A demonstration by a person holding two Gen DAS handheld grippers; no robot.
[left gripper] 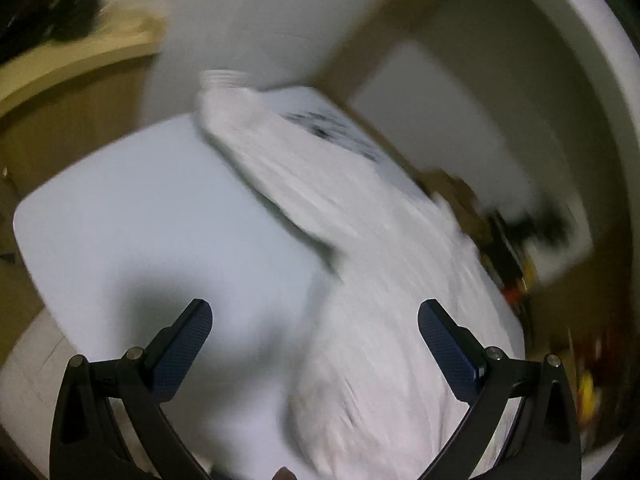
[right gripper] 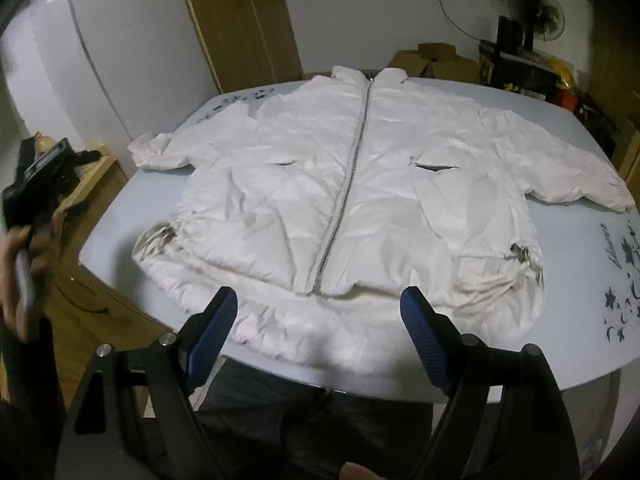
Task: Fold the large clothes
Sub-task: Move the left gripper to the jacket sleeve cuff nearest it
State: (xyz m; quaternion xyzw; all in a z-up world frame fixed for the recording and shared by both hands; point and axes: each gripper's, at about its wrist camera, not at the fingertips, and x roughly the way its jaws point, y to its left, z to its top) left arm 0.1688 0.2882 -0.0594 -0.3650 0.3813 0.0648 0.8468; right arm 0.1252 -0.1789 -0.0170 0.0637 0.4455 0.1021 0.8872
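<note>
White jacket (right gripper: pixel 340 200) lies flat, zipped, front up, spread over the tabletop (right gripper: pixel 580 320). Right tongs (right gripper: pixel 316 312) spread wide, empty, near jacket's hem; left tongs (left gripper: pixel 316 320) spread, empty, beside its sleeve. Risk: slick puffy fabric slipping from a shallow pinch.

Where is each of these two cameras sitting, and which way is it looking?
Left wrist view: rides the left gripper, jaws open, above the pale blue table, looking along the blurred white zip-up jacket from its sleeve side.
Right wrist view: rides the right gripper, jaws open, at the table's near edge, facing the jacket's hem and zipper; the person's left hand and dark trousers show.
Shared: jacket and table.
</note>
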